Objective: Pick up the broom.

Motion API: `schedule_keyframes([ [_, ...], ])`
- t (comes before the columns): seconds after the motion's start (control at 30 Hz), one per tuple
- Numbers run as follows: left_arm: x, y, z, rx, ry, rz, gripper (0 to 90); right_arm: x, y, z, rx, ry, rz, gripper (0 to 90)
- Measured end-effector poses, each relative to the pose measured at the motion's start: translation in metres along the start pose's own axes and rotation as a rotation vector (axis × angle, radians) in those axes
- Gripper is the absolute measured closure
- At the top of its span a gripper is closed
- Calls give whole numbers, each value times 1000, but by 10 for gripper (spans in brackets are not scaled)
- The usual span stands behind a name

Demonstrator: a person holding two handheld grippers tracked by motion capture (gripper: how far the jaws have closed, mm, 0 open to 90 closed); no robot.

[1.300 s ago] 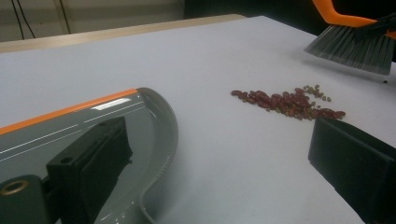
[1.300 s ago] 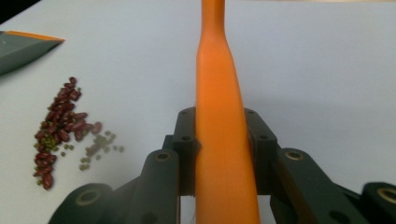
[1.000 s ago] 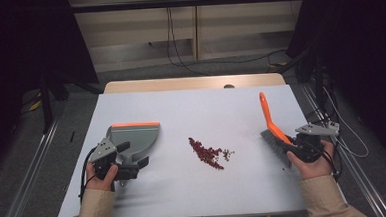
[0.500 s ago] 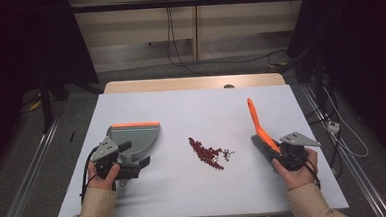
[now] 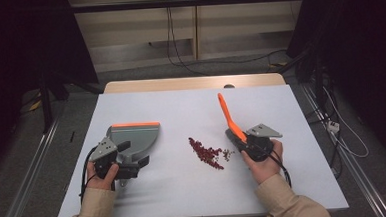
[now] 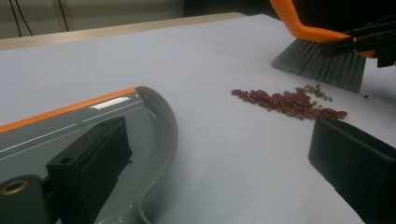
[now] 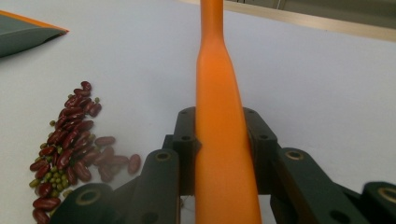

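A small heap of red beans (image 5: 207, 152) mixed with a few green ones lies mid-table. My right gripper (image 5: 248, 143) is shut on the orange handle of a brush (image 5: 229, 119); the handle rises between its jaws (image 7: 219, 126). The grey bristles (image 6: 322, 65) stand on the table just right of the heap (image 6: 289, 100). A grey dustpan (image 5: 135, 136) with an orange lip lies flat to the left. My left gripper (image 5: 128, 162) sits at the pan's handle end. Its jaws (image 6: 219, 140) stand wide apart, one over the pan (image 6: 93, 116), the other over bare table.
The white tabletop (image 5: 181, 109) has free room behind the beans and along the front edge. A wooden strip (image 5: 194, 83) borders the far edge. Cables hang beyond the table, and metal rails (image 5: 29, 177) run along both sides on the floor.
My right hand has carried the brush leftward across the table, from near the right edge to just beside the bean heap. The left hand and dustpan have stayed put.
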State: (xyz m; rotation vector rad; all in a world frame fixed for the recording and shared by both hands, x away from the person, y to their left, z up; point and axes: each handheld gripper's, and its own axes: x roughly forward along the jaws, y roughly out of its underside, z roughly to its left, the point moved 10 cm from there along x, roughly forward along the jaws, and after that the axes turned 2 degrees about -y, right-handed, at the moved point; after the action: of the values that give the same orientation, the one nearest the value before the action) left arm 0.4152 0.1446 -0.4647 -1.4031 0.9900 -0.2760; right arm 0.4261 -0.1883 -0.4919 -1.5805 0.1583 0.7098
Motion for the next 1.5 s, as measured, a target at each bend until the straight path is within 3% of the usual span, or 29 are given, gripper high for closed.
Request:
schedule_keyframes([
  [0.17, 0, -1, 0, -1, 1, -5, 52, 9, -6, 17, -18, -43, -7, 713],
  [0.23, 0, 0, 0, -1, -2, 0, 52, 11, -7, 21, 29, -85, -11, 713],
  [0.37, -1, 0, -1, 2, 0, -2, 52, 11, -12, 25, 18, -91, -23, 713],
  [0.5, -2, 0, 0, 3, -1, 0, 52, -6, -18, 16, 21, -68, -50, 713],
  [0.7, -3, -2, -2, 9, -2, -6, 52, -39, 4, 5, 50, -38, -39, 713],
  [0.8, -2, -2, -4, 15, 3, -4, 52, -44, 21, 7, 52, -24, -9, 713],
  [0.87, -1, -2, -6, 23, 5, 1, 52, -45, 24, 11, 40, -20, -25, 713],
  [1.03, 1, -2, -7, 24, 6, 4, 52, -31, 18, 27, 32, -33, -33, 713],
  [1.3, 1, 0, -4, 18, 2, 8, 52, -8, 5, 36, 34, -23, -47, 713],
  [1.5, 2, 0, -4, 16, 3, 12, 52, 4, -2, 39, 54, -70, -45, 713],
])
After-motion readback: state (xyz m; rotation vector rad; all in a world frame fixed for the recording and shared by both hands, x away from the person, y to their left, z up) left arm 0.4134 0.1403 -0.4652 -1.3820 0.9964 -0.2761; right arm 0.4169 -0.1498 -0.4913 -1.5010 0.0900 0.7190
